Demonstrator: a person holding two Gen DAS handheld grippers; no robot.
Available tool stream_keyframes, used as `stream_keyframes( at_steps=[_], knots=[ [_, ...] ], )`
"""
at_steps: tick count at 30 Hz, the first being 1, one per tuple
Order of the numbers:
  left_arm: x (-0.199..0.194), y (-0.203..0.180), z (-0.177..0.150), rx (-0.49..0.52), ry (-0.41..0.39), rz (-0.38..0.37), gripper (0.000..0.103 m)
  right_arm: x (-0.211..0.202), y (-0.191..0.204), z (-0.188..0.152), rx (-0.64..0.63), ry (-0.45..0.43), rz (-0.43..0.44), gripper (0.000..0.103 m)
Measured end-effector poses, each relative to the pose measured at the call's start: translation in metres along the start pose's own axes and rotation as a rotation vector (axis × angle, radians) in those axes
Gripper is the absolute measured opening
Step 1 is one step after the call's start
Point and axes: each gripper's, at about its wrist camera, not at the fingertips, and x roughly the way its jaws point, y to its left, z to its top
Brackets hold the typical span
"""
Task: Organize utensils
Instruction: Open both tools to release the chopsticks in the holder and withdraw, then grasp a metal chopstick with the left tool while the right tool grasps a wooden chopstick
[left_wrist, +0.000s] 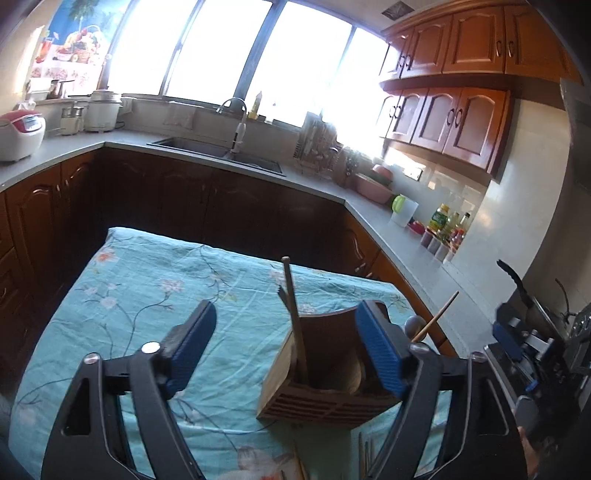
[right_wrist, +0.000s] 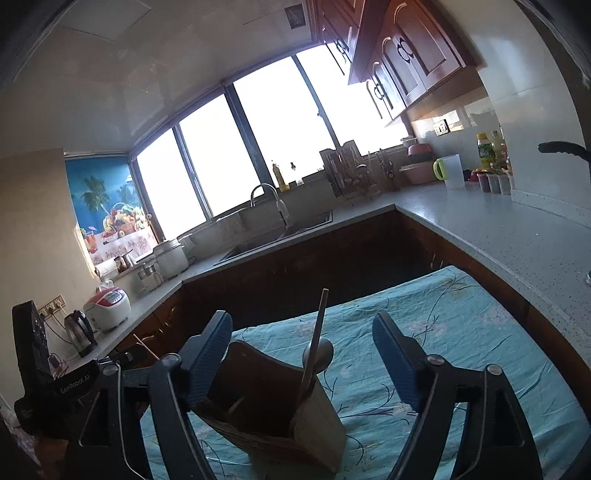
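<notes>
A brown wooden utensil holder (left_wrist: 325, 384) stands on the table with the teal floral cloth (left_wrist: 147, 288). Wooden chopsticks (left_wrist: 293, 314) and a spoon with a wooden handle stick up out of it. My left gripper (left_wrist: 286, 347) is open and empty, its right finger beside the holder's right wall. In the right wrist view the holder (right_wrist: 273, 410) sits low between the fingers, with a stick (right_wrist: 314, 347) and a round spoon bowl (right_wrist: 325, 350) rising from it. My right gripper (right_wrist: 303, 354) is open and empty above the holder. More wooden sticks (left_wrist: 365, 458) lie at the bottom edge.
A grey counter (left_wrist: 424, 258) wraps around behind the table, with a sink (left_wrist: 218, 151), a dish rack (left_wrist: 317, 147), a rice cooker (left_wrist: 18, 133), bottles (left_wrist: 447, 229) and a white jug (left_wrist: 404, 212). Dark cabinets stand below, wooden ones above right.
</notes>
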Motion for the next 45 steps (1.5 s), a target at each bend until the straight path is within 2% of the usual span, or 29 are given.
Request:
stream_keyframes(
  at_steps=[1,4,13,27,35,45],
  knots=[
    [-0.006,0.003,-0.002,-0.003,-0.005,0.001,0.081,-0.005,0.000,0.000,0.003,-0.007,0.001,0.099],
    [-0.021,0.010,-0.011,-0.002,-0.005,0.026,0.083,-0.025,0.001,-0.002,-0.003,-0.030,0.010,0.101],
    [-0.061,0.025,-0.060,0.025,0.043,0.077,0.083,-0.071,0.003,-0.032,-0.022,-0.011,-0.006,0.102],
    [-0.087,0.032,-0.139,0.064,0.174,0.092,0.083,-0.104,-0.019,-0.096,0.011,0.113,-0.075,0.102],
    [-0.087,0.028,-0.154,0.082,0.210,0.086,0.083,-0.108,-0.024,-0.114,0.020,0.157,-0.105,0.102],
    [-0.078,0.014,-0.163,0.152,0.258,0.057,0.083,-0.101,-0.020,-0.121,0.009,0.193,-0.099,0.101]
  ],
)
